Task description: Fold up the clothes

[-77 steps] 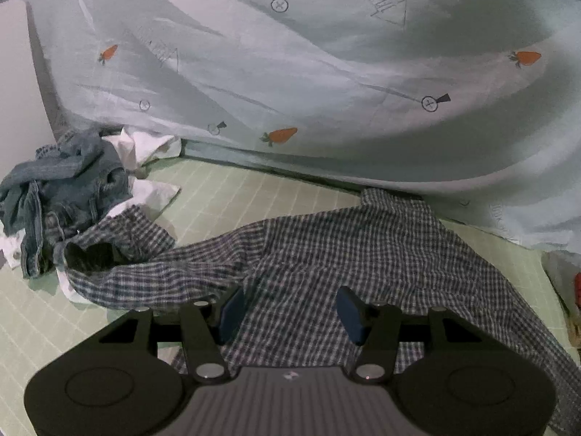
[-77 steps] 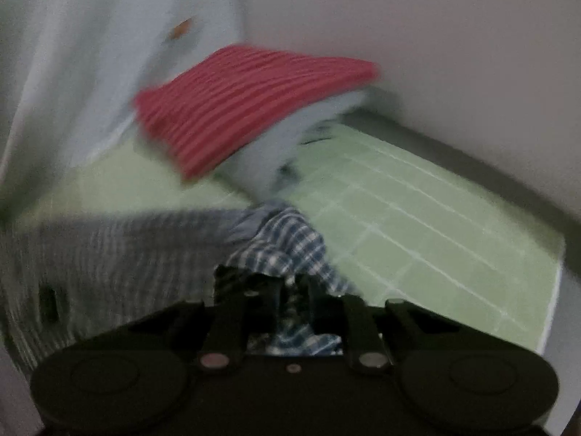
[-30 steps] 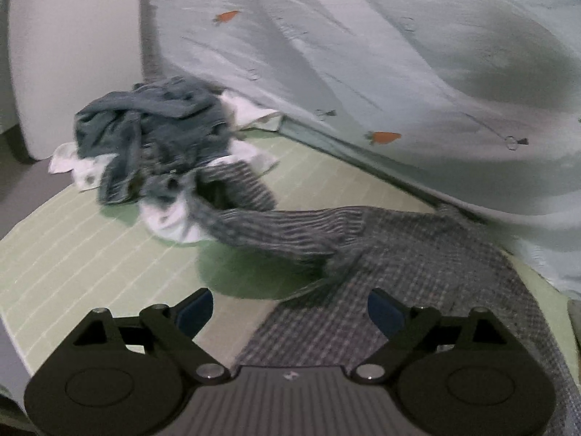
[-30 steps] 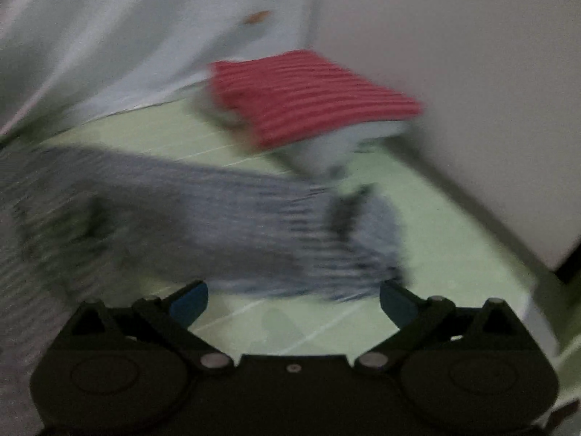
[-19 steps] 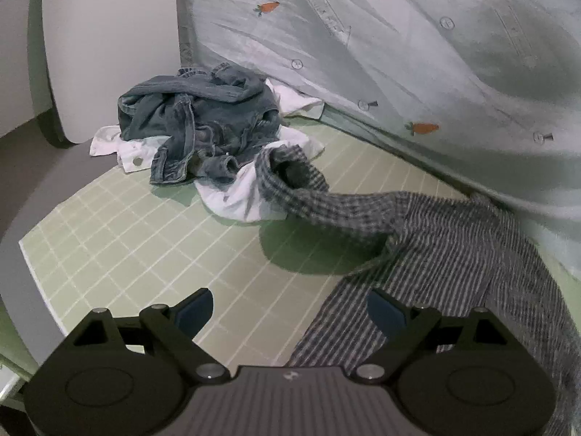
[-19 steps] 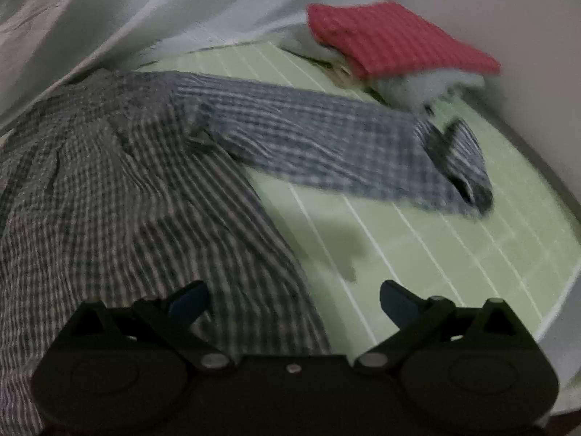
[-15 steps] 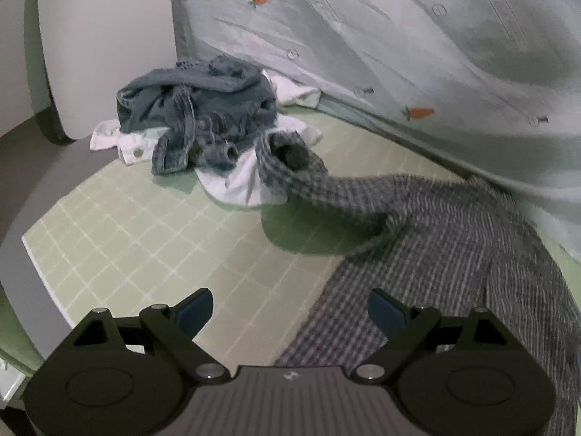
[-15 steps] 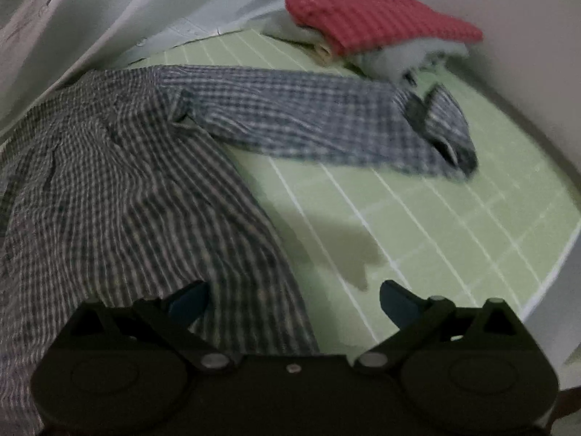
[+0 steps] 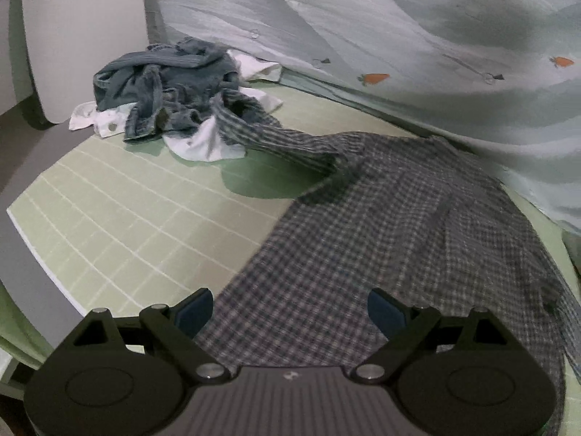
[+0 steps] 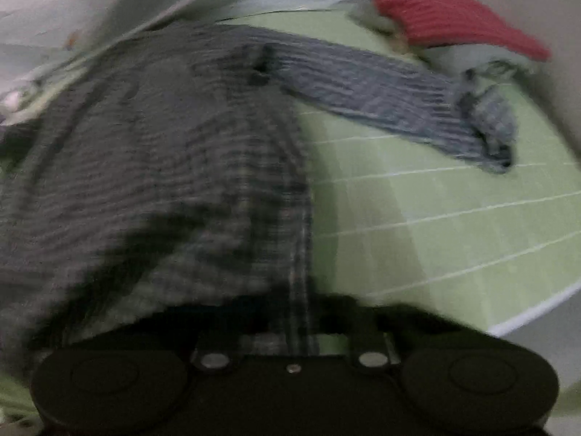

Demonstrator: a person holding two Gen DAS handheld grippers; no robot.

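Checked cotton fills the left wrist view: the plaid shirt [image 9: 399, 225] lies spread on the green grid mat [image 9: 138, 218], one sleeve reaching toward the heap of jeans [image 9: 163, 83]. The left gripper [image 9: 288, 310] hovers over the hem, jaws wide, holding nothing. In the blurred right wrist view, the other sleeve stretches toward the red folded garment [image 10: 454, 18]; the right gripper [image 10: 294, 330] sits at the hem edge, cloth over it, jaw state unreadable.
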